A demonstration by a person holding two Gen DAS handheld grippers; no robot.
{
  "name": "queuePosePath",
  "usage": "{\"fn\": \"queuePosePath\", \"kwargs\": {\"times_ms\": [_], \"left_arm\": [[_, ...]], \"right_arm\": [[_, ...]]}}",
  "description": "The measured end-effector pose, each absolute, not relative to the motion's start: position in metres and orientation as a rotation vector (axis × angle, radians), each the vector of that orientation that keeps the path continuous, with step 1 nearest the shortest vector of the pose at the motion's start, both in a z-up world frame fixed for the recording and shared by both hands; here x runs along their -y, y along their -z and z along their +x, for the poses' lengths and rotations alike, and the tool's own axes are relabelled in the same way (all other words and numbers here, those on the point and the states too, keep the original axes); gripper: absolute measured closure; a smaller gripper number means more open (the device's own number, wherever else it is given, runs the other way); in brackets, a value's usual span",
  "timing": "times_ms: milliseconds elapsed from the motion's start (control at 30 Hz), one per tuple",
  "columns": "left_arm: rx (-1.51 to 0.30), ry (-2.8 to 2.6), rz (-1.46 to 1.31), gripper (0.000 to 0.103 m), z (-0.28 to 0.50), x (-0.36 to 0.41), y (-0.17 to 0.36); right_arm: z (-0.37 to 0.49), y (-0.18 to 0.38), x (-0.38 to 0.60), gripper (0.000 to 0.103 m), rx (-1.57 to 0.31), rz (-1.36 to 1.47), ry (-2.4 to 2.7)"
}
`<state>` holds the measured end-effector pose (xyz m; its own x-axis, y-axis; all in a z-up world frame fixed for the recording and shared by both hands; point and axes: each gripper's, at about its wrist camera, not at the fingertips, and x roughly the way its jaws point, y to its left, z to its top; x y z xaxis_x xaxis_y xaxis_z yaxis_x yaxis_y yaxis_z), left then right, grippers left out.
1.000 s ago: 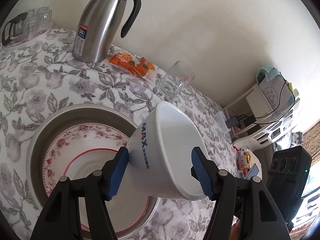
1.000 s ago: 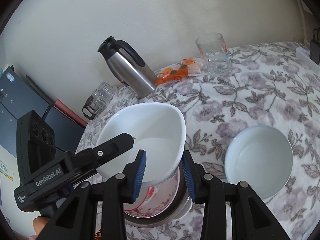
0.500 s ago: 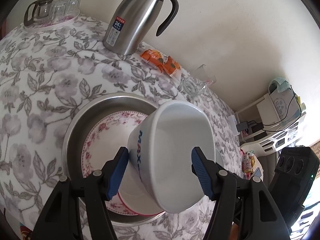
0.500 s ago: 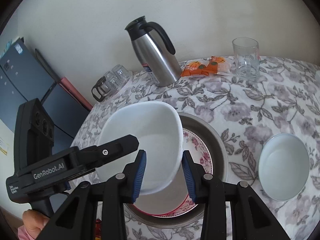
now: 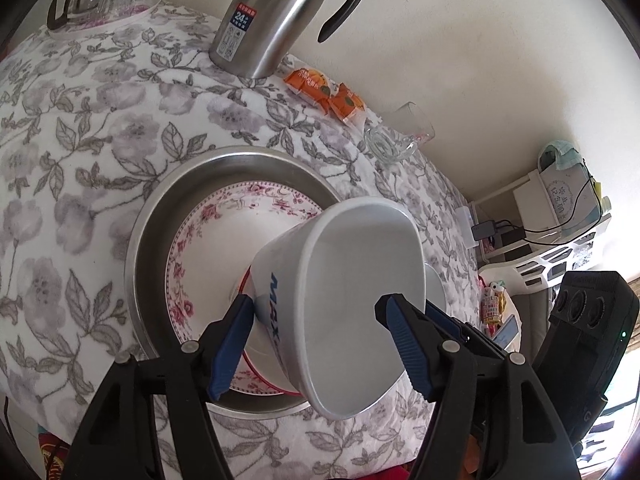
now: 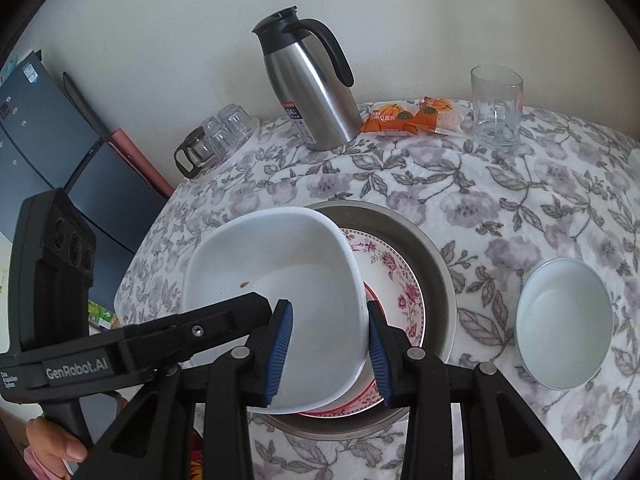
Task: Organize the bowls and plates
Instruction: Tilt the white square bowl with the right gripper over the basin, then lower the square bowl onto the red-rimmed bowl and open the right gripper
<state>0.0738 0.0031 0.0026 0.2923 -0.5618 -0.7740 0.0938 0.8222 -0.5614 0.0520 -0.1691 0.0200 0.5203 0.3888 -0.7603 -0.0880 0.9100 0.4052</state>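
A large white bowl [image 5: 352,300] [image 6: 280,272] with blue lettering leans over the floral plate [image 5: 224,216] [image 6: 400,280] inside a round metal basin [image 5: 168,208] [image 6: 436,280]; its foot is down by the plates. My left gripper [image 5: 316,320] straddles one wall, one finger outside, one inside; its jaws are opening and the pads look loose. My right gripper [image 6: 328,344] is shut on the opposite rim, one pad inside, one outside. A smaller white bowl [image 6: 564,320] stands alone to the basin's right.
On the flowered tablecloth along the wall stand a steel jug [image 6: 312,92], orange snack packets [image 6: 408,116], a glass mug [image 6: 496,108] and a tray of upturned glasses [image 6: 216,140]. The table edge falls away on the left. A hand [image 6: 52,444] holds the left gripper.
Both grippers carried the large bowl across and down until it hangs over the middle of the basin. The left jaws now stand slightly wider. The small bowl has not moved.
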Motion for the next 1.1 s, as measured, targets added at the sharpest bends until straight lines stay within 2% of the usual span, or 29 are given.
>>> {"fn": "queuePosePath", "kwargs": {"times_ms": [200, 733, 867, 900, 967, 1100], "left_arm": [[-1.253, 0.461, -0.529, 0.033, 0.075, -0.009, 0.008], [-1.167, 0.369, -0.574, 0.033, 0.078, -0.033, -0.001], [-1.199, 0.346, -0.571, 0.032, 0.082, -0.034, 0.009], [-1.213, 0.348, -0.578, 0.032, 0.083, -0.033, 0.013], [-1.242, 0.358, -0.597, 0.032, 0.085, -0.032, 0.02], [-1.287, 0.389, -0.627, 0.032, 0.085, -0.027, 0.03]], "right_arm": [[0.053, -0.01, 0.175, 0.064, -1.029, 0.377, -0.281], [0.054, -0.012, 0.194, 0.063, -0.994, 0.465, -0.247], [0.055, -0.005, 0.204, 0.063, -1.017, 0.488, -0.198], [0.057, 0.0, 0.205, 0.062, -1.036, 0.499, -0.199], [0.058, 0.012, 0.203, 0.054, -1.091, 0.52, -0.219], [0.061, 0.035, 0.191, 0.053, -1.185, 0.517, -0.25]]}}
